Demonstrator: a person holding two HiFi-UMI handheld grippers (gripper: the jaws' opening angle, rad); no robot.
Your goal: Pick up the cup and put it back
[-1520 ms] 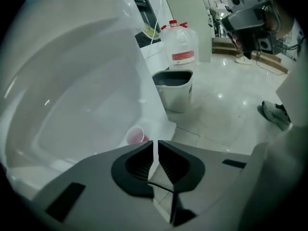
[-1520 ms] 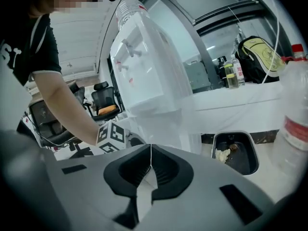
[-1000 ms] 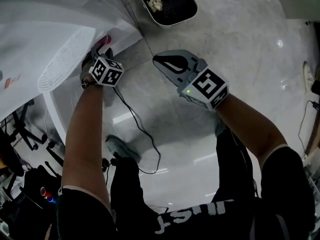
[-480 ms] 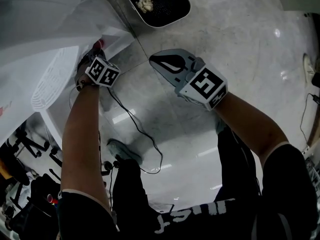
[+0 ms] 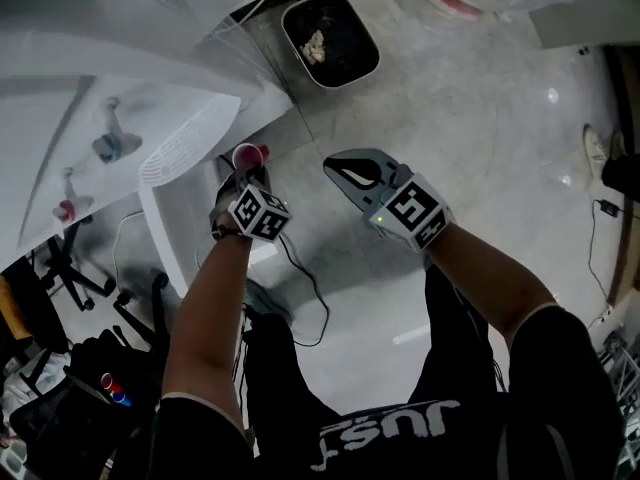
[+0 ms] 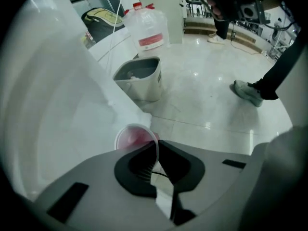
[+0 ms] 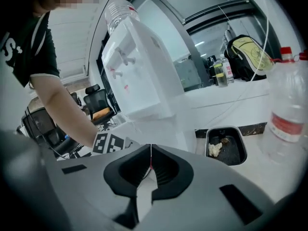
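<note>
I am looking down over a pale tiled floor (image 5: 480, 138), with a white water dispenser (image 7: 137, 73) standing at my left and filling that side of the head view. A large clear water jug (image 6: 147, 28) with a red cap is sitting on the floor beyond a grey bin (image 6: 139, 78) that is holding some crumpled scraps. I am keeping the right gripper (image 7: 151, 160) out over the floor with its jaws pressed together and nothing between them. The left gripper (image 6: 156, 146) is pinching the rim of the cup (image 6: 134, 137), one jaw inside the wall and one outside. The cup, translucent and red inside, is hanging tilted just beside the dispenser's lower front, above the floor.
</note>
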